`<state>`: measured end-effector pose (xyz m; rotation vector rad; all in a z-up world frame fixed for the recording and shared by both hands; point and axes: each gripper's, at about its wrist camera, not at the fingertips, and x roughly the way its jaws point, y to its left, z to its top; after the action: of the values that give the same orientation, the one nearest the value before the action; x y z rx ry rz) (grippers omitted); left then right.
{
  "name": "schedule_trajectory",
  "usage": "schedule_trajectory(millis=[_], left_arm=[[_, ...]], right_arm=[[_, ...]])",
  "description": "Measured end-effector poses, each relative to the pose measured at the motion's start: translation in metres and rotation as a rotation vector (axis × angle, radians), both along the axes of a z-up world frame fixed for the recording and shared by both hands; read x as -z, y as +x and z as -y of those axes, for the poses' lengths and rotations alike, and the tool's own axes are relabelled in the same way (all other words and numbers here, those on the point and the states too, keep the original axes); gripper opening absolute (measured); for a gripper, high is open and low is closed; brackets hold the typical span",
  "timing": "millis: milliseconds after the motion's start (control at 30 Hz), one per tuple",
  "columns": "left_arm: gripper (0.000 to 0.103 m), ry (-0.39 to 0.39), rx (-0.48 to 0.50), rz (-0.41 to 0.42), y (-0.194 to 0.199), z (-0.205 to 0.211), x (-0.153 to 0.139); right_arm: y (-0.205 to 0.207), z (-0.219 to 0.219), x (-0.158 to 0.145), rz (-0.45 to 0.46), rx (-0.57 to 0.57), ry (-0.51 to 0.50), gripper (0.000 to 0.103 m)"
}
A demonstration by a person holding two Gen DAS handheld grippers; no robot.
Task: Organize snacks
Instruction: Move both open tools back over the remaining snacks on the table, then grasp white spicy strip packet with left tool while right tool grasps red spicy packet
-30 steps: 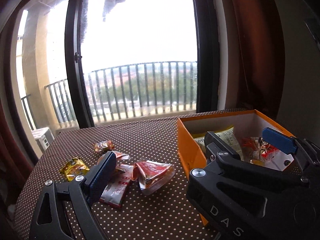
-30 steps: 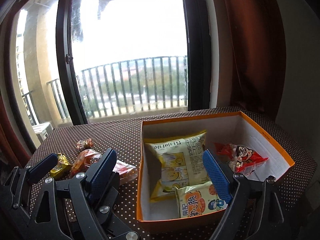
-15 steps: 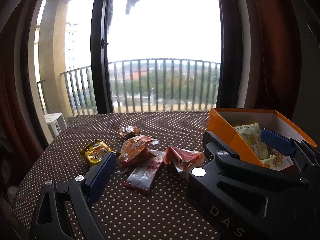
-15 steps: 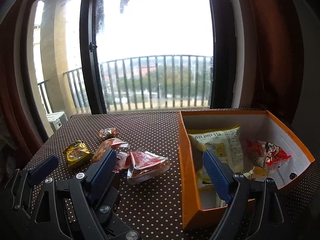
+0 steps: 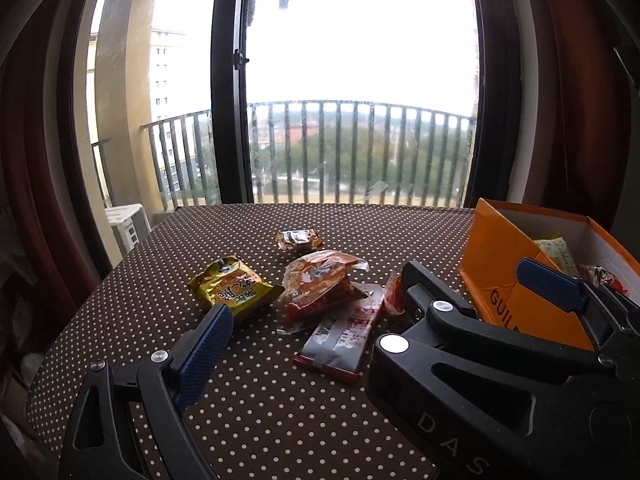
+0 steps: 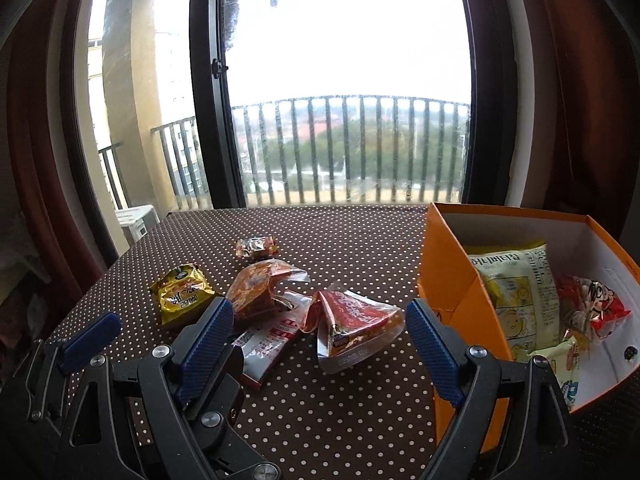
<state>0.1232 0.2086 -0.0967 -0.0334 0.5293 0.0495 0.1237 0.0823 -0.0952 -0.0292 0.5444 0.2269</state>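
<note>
An orange box (image 6: 452,280) at the right holds a pale yellow chip bag (image 6: 516,292) and a red snack (image 6: 592,312); it also shows in the left wrist view (image 5: 504,276). Loose snacks lie on the dotted table: a yellow pack (image 5: 234,286), an orange-red bag (image 5: 320,280), a silver-red bar (image 5: 344,332), a small wrapped piece (image 5: 296,238) and a red triangular pack (image 6: 352,324). My right gripper (image 6: 320,340) is open and empty, just in front of the red pack. My left gripper (image 6: 160,328) is open and empty beside it, its own view (image 5: 372,304) partly blocked by the right gripper.
The brown dotted tablecloth (image 5: 280,400) covers the table up to a tall window with a balcony railing (image 5: 352,152). Dark red curtains (image 5: 580,100) hang at both sides. The table's left edge (image 5: 100,292) drops off near a white unit outside.
Both grippers have swung left, away from the box toward the loose snacks. The box has shifted to the right of both views. Both stay open.
</note>
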Motion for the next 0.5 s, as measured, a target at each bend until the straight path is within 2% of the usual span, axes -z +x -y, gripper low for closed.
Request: schedule_trajectory(millis=[500], left_arm=[[0.092, -0.005, 0.03, -0.126, 0.045, -0.002, 0.026]], right_arm=[[0.043, -0.009, 0.028, -0.117, 0.014, 0.013, 0.09]])
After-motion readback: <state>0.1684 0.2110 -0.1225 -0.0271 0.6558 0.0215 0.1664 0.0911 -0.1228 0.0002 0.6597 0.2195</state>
